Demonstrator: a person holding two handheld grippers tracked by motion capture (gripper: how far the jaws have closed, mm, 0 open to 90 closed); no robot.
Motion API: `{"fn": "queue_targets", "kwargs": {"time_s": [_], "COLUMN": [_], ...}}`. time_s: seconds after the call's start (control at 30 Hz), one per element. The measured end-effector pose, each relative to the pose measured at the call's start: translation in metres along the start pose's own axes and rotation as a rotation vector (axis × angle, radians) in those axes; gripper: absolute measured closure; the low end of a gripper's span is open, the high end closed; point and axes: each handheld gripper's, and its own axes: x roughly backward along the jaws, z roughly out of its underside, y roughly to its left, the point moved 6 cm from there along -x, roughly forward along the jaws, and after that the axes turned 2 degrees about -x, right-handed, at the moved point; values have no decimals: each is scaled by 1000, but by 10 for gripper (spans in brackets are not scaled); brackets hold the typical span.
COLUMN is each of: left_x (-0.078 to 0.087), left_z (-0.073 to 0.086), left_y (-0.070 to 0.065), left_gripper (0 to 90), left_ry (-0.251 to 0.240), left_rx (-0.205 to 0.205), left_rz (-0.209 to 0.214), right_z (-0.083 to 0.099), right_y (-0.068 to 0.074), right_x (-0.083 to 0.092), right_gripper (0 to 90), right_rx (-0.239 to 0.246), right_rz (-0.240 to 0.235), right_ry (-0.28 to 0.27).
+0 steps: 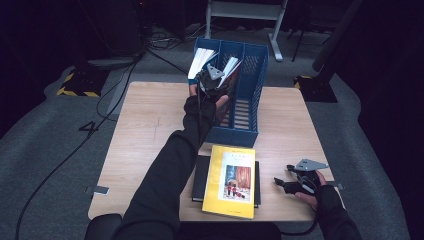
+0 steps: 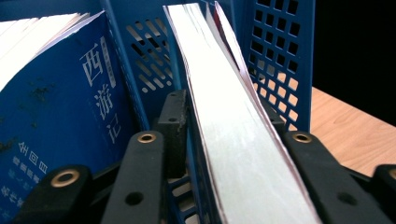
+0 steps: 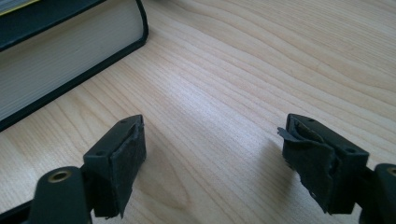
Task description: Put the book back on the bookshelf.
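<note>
While the left gripper [image 1: 216,80] reaches into the blue file rack [image 1: 252,90] at the table's far side, high view shows it at a book [image 1: 231,67] leaning in the mid slot, prob. being filed there; a white-edged book [image 1: 200,61] sits in the slot to its left. Yellow book [image 1: 230,180] lies flat on a dark book [image 1: 199,177] near the front edge, likely waiting their turn. Right gripper [image 1: 281,183] rests low on the table beside them, idle. Left gripper view: book's white page edge [image 2: 233,140] runs up between the jaws, thin dark-red cover at its side; jaws part-open, pads look slack on it, so prob. letting go. Blue-covered book w/ Chinese title [image 2: 56,130] next slot over. Right gripper view: jaws wide apart, nothing held, bare wood under; dark book's page block [image 3: 60,60] close by.
</note>
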Motion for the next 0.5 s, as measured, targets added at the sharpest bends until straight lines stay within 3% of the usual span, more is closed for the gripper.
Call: {"fn": "queue_targets", "kwargs": {"time_s": [0.2, 0.27, 0.4, 0.5], "left_x": [-1, -3, -9, -12], "left_z": [-3, -4, -9, -11], "left_y": [-3, -3, 5, 7], "left_gripper": [726, 730, 733, 734], "left_ry": [19, 19, 4, -2], "left_rx": [-23, -17, 33, 40], "left_rz": [3, -3, -21, -38], "right_z": [0, 0, 0, 0], "right_y": [0, 0, 0, 0], "right_x": [0, 0, 0, 0], "right_gripper": [217, 217, 217, 218], "right_rx": [0, -1, -1, -2], "right_rz": [-1, -1, -2, -2], "right_ry": [0, 0, 0, 0]}}
